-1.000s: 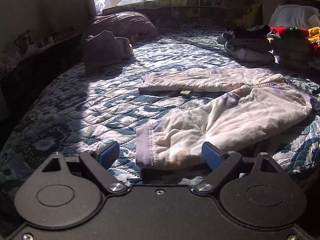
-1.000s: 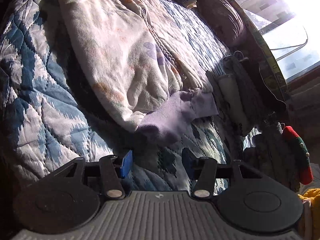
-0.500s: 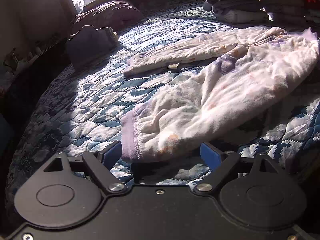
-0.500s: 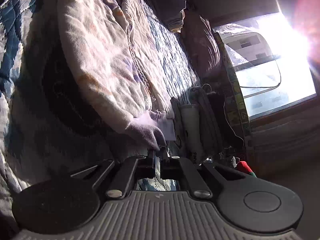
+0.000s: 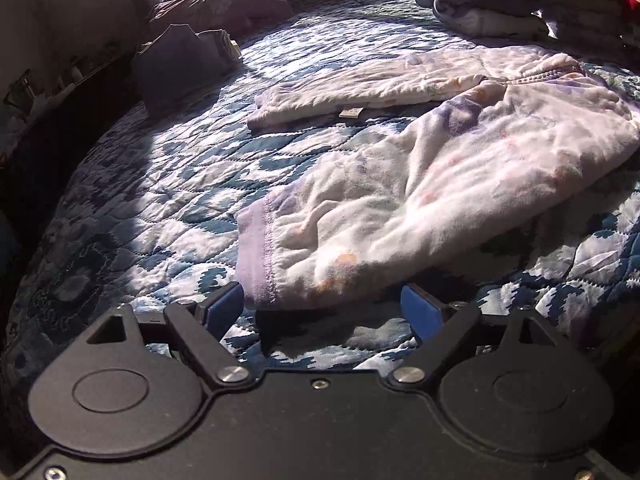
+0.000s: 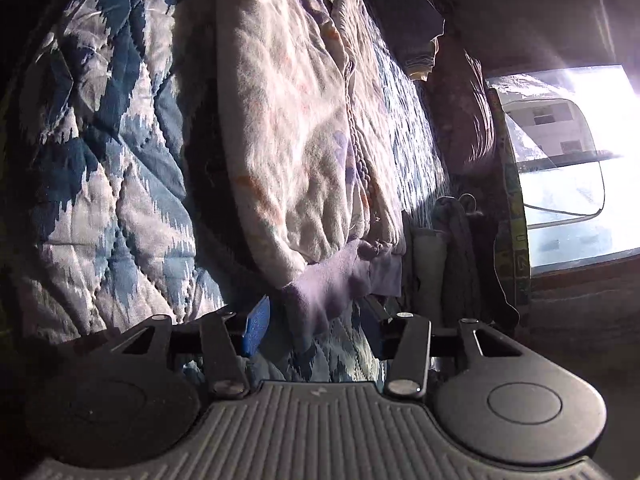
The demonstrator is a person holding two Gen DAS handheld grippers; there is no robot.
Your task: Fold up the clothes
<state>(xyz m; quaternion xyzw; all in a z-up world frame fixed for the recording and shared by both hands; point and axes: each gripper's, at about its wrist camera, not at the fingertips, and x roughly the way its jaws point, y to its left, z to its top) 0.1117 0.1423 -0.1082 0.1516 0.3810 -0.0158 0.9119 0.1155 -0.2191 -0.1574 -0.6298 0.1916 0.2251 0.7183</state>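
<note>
Hovering wide open, the left gripper (image 5: pixel 322 310) straddles the purple leg cuff (image 5: pixel 256 256) of the fleece pajama pants (image 5: pixel 420 200), which stretch away rightward across the blue quilt (image 5: pixel 160 200). Only the right wrist view shows the right gripper (image 6: pixel 316 326), also open, around the purple waistband (image 6: pixel 340 280).

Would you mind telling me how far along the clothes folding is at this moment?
Done: a stack of folded clothes sits at the far side of the bed. In hand: the fleece pyjama trousers lie spread on the quilt, unfolded; the left gripper and the right gripper are open at their purple hems. Left: grasping and folding.
</note>
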